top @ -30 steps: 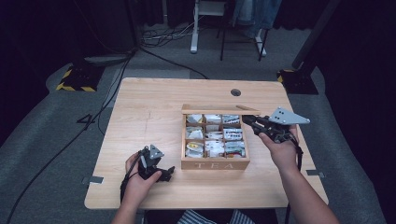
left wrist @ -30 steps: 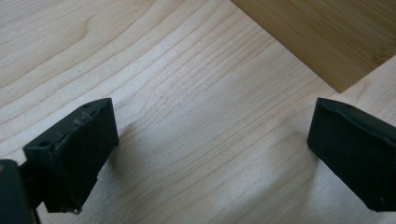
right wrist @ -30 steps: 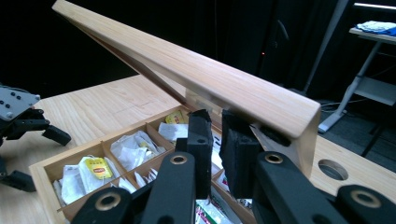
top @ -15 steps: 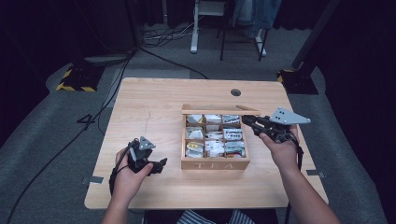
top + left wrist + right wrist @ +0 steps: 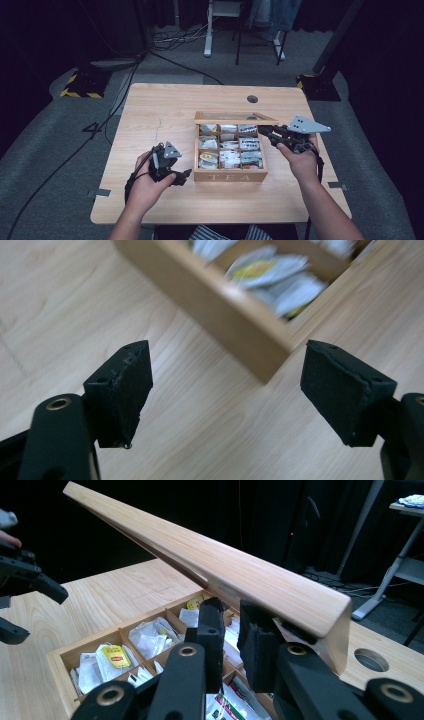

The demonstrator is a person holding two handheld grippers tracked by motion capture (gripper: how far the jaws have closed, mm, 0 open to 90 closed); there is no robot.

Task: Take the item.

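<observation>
1. The tea box (image 5: 230, 175) is placed near the front edge of the table (image 5: 165, 105), lid (image 5: 210, 565) raised
2. The right gripper (image 5: 266, 133) is nearly closed under the lid, holding nothing
3. The left gripper (image 5: 184, 176) is spread wide beside the box's front left corner

matt wooden tea box (image 5: 230, 175), seemingly paper sachets (image 5: 112, 660).

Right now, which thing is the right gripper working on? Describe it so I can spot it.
On the table stands a wooden tea box full of tea bags. The lid is the long wooden slab hinged along its far edge, raised; the right gripper sits at its underside.
</observation>
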